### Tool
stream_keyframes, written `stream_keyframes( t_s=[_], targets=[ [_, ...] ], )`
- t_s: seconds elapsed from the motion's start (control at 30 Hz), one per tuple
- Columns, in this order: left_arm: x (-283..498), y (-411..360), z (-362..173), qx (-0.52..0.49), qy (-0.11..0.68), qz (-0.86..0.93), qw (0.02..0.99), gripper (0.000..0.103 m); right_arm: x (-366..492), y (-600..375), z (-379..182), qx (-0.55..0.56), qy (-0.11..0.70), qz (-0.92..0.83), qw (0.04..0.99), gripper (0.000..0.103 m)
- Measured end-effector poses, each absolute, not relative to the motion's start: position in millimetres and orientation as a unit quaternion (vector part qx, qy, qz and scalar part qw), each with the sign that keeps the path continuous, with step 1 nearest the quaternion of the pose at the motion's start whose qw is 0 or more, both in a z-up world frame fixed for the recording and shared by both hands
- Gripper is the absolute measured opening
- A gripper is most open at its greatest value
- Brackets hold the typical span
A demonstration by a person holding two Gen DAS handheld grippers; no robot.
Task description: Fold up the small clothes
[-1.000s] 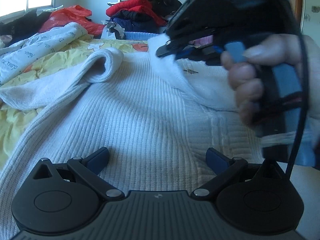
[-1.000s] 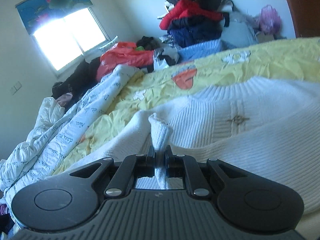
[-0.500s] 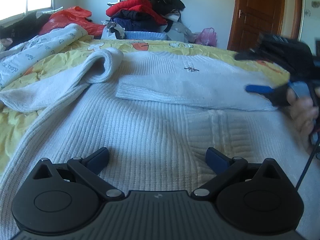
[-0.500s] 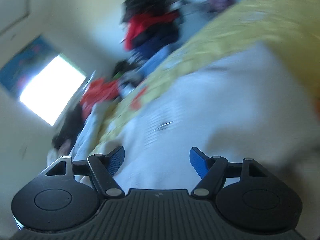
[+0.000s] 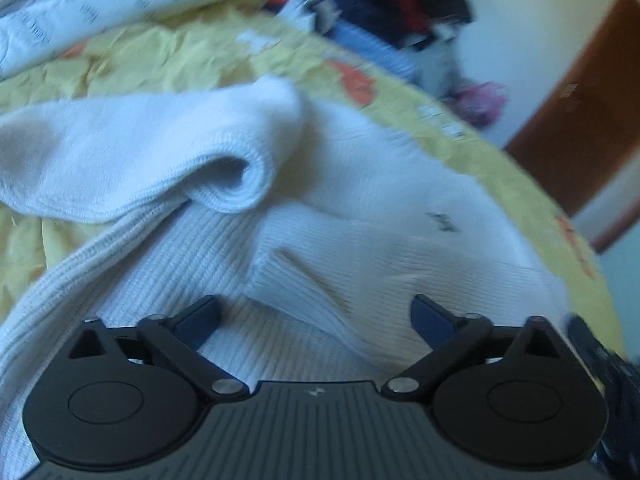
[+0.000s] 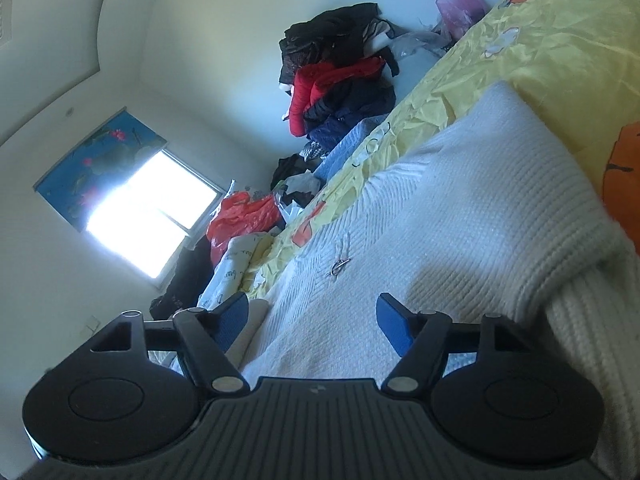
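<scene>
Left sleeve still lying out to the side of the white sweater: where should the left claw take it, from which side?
Take the sleeve at its rolled cuff. The cuff curls up off the sweater body, giving a raised lip to pinch; elsewhere the sleeve lies flat on the yellow sheet. Come from the body side, low, one finger under the curl. The left claw has nothing between its closing jaws.

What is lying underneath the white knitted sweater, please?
The white sweater lies on a crumpled yellow bedsheet with orange prints, which shows around its edges. Whatever is directly beneath the sweater is covered.
</scene>
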State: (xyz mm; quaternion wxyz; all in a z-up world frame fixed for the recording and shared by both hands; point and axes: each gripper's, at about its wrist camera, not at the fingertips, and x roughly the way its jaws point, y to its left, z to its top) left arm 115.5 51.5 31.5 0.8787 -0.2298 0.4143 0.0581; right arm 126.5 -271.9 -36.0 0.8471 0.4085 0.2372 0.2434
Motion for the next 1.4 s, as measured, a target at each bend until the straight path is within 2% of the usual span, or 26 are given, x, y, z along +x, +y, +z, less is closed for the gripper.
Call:
stream_keyframes(
  t_s=[0.07, 0.13, 0.2, 0.23, 0.3, 0.4, 0.43, 0.5, 0.57, 0.7, 0.77, 0.8, 0.83, 0.87, 0.9, 0.97, 1.07, 1.17, 1.2, 1.27, 1.3, 1.33, 1.37, 1.4],
  targets=[
    [119, 45, 30, -0.216, 0.413, 0.079, 0.881, 0.094, 128, -271, -36, 0.407, 0.243, 0.247, 0.845, 0.079],
    [121, 37, 30, -0.179, 0.413, 0.111, 0.886, 0.065, 128, -268, -35, 0.399, 0.244, 0.249, 0.848, 0.081],
    [125, 27, 31, -0.122, 0.411, 0.147, 0.892, 0.043, 128, -268, -33, 0.395, 0.243, 0.248, 0.85, 0.08],
    [125, 23, 31, -0.099, 0.405, 0.155, 0.896, 0.027, 127, -268, -33, 0.396, 0.241, 0.246, 0.852, 0.08],
    [126, 13, 37, -0.036, 0.385, 0.189, 0.903, 0.008, 125, -270, -31, 0.396, 0.233, 0.24, 0.855, 0.079],
    [118, 10, 54, -0.032, 0.344, 0.194, 0.918, 0.007, 120, -273, -28, 0.389, 0.216, 0.231, 0.865, 0.079],
    [118, 9, 51, -0.027, 0.345, 0.196, 0.918, 0.007, 120, -273, -28, 0.386, 0.216, 0.231, 0.866, 0.081],
    [131, 3, 21, 0.026, 0.394, 0.195, 0.898, 0.007, 125, -272, -31, 0.386, 0.236, 0.229, 0.862, 0.086],
    [125, -7, 14, 0.08, 0.363, 0.194, 0.908, 0.007, 127, -270, -33, 0.379, 0.247, 0.228, 0.862, 0.086],
    [96, -5, 25, 0.096, 0.335, 0.146, 0.926, 0.012, 126, -270, -32, 0.373, 0.246, 0.238, 0.863, 0.09],
    [69, 10, 36, 0.071, 0.313, 0.118, 0.94, 0.024, 127, -270, -32, 0.373, 0.246, 0.239, 0.862, 0.091],
    [58, 23, 40, 0.053, 0.301, 0.118, 0.945, 0.045, 127, -269, -32, 0.372, 0.246, 0.24, 0.862, 0.091],
    [49, 39, 42, 0.03, 0.288, 0.129, 0.948, 0.078, 127, -269, -32, 0.371, 0.246, 0.24, 0.862, 0.092],
    [40, 57, 46, 0.002, 0.276, 0.146, 0.95, 0.095, 127, -268, -32, 0.37, 0.247, 0.241, 0.863, 0.092],
    [31, 83, 50, -0.039, 0.256, 0.173, 0.95, 0.103, 127, -268, -32, 0.368, 0.247, 0.241, 0.863, 0.093],
    [20, 131, 53, -0.117, 0.226, 0.223, 0.941, 0.103, 127, -267, -31, 0.365, 0.247, 0.241, 0.865, 0.093],
    [24, 211, 45, -0.254, 0.251, 0.286, 0.889, 0.103, 128, -267, -31, 0.361, 0.247, 0.241, 0.866, 0.093],
    [31, 258, 33, -0.336, 0.249, 0.308, 0.854, 0.103, 128, -267, -32, 0.359, 0.247, 0.241, 0.867, 0.093],
    [38, 266, 30, -0.34, 0.25, 0.315, 0.85, 0.1, 127, -266, -31, 0.358, 0.247, 0.241, 0.867, 0.093],
    [54, 270, 29, -0.322, 0.25, 0.31, 0.859, 0.082, 127, -266, -31, 0.357, 0.247, 0.241, 0.868, 0.093],
    [63, 267, 30, -0.293, 0.257, 0.309, 0.868, 0.05, 127, -265, -31, 0.357, 0.247, 0.241, 0.868, 0.093],
    [79, 265, 31, -0.258, 0.276, 0.31, 0.872, 0.029, 127, -265, -30, 0.356, 0.247, 0.241, 0.869, 0.094],
    [94, 270, 27, -0.229, 0.299, 0.313, 0.872, 0.026, 127, -265, -30, 0.355, 0.247, 0.241, 0.869, 0.094],
    [107, 268, 24, -0.207, 0.321, 0.32, 0.867, 0.018, 127, -265, -30, 0.355, 0.247, 0.241, 0.869, 0.094]
  ],
)
